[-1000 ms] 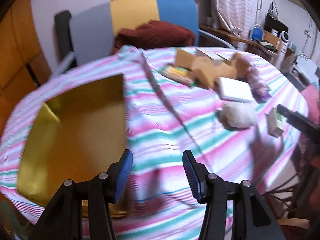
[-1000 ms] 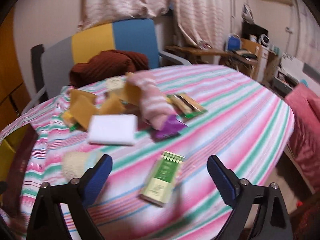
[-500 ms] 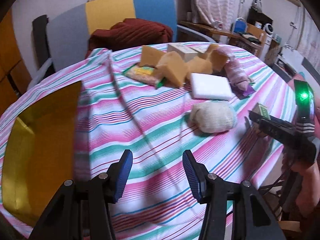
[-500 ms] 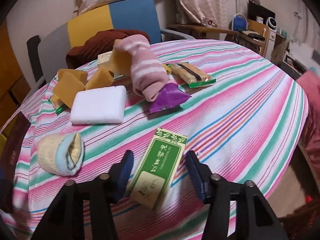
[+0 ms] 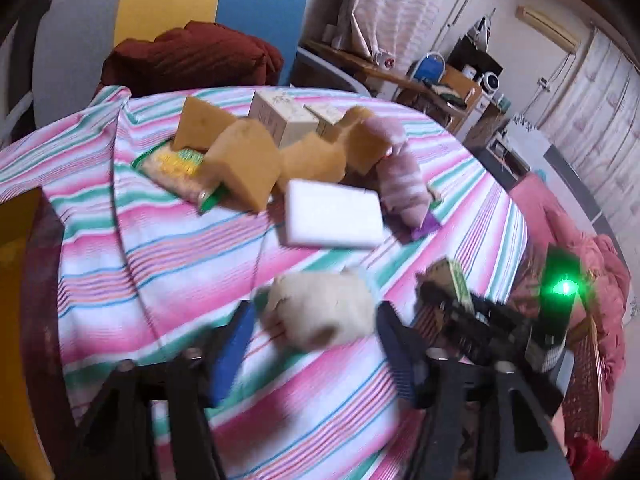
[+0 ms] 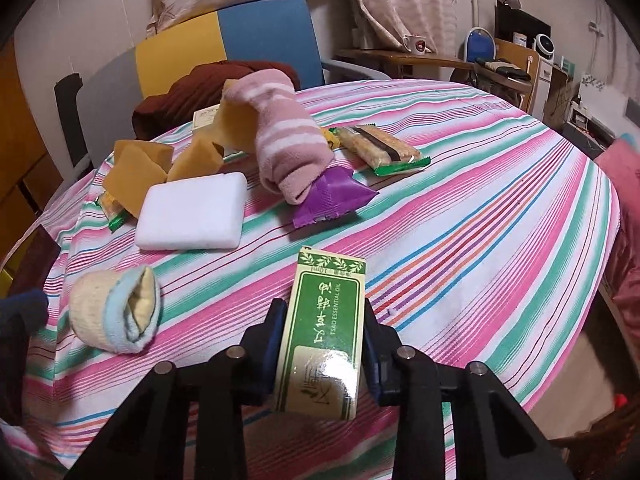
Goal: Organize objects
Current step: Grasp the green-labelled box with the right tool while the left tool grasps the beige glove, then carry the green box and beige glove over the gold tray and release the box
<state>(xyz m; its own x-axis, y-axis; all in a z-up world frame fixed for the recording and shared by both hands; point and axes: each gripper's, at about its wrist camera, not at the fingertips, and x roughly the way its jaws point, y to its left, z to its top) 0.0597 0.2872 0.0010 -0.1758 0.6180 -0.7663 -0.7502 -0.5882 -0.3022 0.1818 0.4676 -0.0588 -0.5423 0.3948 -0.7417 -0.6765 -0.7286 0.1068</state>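
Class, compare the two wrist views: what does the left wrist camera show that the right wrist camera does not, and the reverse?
Only the left wrist view shows the cream boxes whole and the right gripper's green light. Only the right wrist view shows the printed face of the green box, with the right gripper closing on it, and the biscuit packet. Both show the rolled sock, white block and pink sock.

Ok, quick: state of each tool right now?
Left tool: jaws opening around the rolled cream sock, not gripping.
Right tool: closing on the green essential oil box.

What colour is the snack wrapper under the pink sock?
Purple wrapper, clearest in the right wrist view.
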